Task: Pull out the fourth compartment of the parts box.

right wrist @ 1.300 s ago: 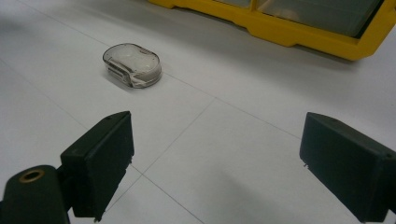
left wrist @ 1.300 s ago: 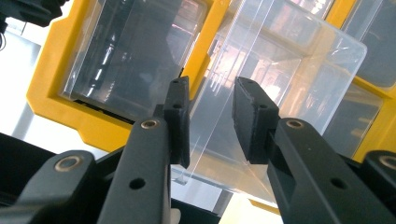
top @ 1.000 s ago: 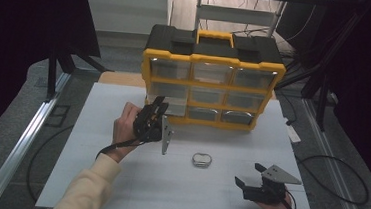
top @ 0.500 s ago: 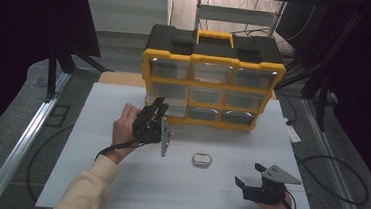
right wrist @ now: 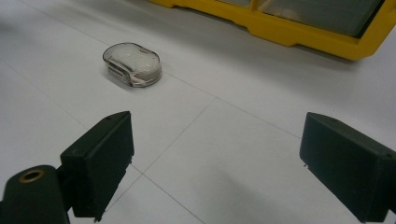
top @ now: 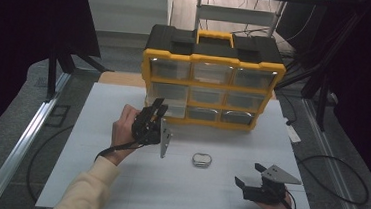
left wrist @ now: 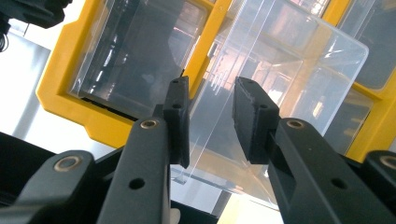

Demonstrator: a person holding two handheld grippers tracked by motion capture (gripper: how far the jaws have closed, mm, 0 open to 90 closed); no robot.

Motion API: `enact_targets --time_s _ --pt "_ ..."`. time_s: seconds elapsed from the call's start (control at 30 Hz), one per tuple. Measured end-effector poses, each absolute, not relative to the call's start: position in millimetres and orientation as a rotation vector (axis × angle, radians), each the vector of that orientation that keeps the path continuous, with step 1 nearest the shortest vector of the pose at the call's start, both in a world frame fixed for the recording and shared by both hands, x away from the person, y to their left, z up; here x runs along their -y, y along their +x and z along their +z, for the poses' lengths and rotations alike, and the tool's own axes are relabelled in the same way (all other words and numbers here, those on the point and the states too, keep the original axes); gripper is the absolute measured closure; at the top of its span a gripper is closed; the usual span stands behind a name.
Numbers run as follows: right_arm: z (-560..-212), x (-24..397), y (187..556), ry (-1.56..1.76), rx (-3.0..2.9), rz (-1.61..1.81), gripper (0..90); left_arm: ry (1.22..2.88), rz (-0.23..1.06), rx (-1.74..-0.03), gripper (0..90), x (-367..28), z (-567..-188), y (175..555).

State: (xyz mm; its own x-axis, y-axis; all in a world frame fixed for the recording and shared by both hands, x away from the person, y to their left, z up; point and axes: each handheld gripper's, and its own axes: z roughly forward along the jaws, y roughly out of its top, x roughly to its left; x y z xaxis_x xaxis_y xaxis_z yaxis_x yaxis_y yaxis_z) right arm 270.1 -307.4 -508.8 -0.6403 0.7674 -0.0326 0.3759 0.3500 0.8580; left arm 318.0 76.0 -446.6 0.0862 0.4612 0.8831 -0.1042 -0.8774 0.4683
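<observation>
A yellow and black drawer cabinet is standing at the far side of the white table. At the cabinet's lower left corner, a clear drawer is sticking out of its slot, tilted, and nothing can be made out inside it. The left gripper is sitting right at this drawer with its jaws narrowly spread either side of the drawer's wall; whether the pads are pressing on it cannot be told. In front of the cabinet, well apart from it, a small oval tin is lying on the table. Nearer than the tin, the right gripper is hovering with jaws wide apart, holding nothing.
</observation>
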Motion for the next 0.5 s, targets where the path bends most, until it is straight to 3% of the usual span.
enact_targets --time_s 0.5 --pt "-508.8 307.3 270.1 0.998 -2.185 1.219 10.4 1.953 1.841 -0.352 67.4 -76.4 -447.0 314.3"
